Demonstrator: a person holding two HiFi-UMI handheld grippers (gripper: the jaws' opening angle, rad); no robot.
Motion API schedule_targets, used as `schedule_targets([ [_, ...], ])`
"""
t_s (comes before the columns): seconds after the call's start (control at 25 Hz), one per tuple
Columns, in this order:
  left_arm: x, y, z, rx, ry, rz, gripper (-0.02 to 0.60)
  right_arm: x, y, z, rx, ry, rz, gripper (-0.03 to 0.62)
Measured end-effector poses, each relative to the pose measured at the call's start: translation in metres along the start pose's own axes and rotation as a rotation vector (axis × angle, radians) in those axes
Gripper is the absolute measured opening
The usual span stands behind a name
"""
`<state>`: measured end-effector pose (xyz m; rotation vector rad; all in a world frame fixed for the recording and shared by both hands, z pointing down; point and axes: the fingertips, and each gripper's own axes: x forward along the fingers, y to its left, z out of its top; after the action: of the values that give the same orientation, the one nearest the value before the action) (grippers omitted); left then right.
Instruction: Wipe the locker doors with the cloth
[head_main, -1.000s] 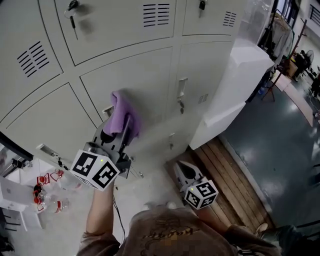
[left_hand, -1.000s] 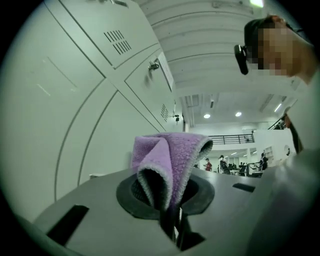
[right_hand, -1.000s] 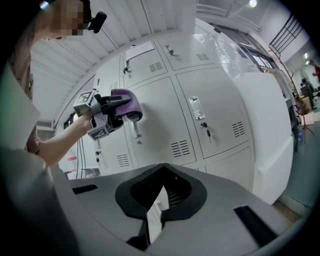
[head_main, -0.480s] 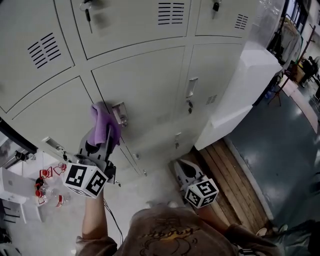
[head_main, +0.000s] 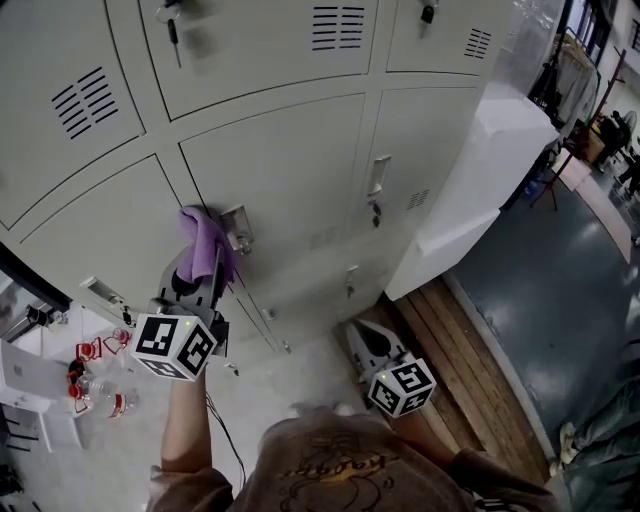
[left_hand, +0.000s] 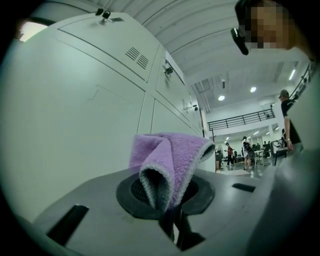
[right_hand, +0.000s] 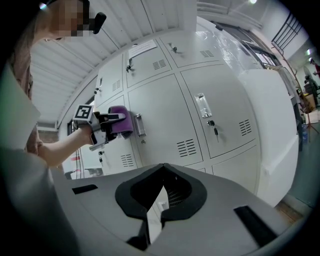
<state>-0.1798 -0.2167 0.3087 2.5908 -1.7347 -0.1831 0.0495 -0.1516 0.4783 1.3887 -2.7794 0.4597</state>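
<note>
The purple cloth is pressed against a grey locker door, just left of the door's metal handle. My left gripper is shut on it, with the folded cloth sticking up from the jaws and the door close on the left. My right gripper hangs low in front of the bottom lockers, shut with nothing in it. From the right gripper view the left gripper shows with the cloth against the door beside the handle.
A white cabinet stands right of the lockers on a wooden platform. Bottles with red labels lie at the lower left. Keys hang in upper locks. People stand far off in the hall.
The left gripper has carried the cloth leftward across the door, from right of the handle to left of it; in the last half second it hardly shifted. The right gripper has stayed put.
</note>
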Motion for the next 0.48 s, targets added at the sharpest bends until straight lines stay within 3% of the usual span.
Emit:
schedule_targets([
  [0.48,0.037,-0.006,-0.005,-0.027,0.000,-0.053,0.040,-0.010,-0.010,0.001,0.001,-0.009,-0.049,-0.003],
])
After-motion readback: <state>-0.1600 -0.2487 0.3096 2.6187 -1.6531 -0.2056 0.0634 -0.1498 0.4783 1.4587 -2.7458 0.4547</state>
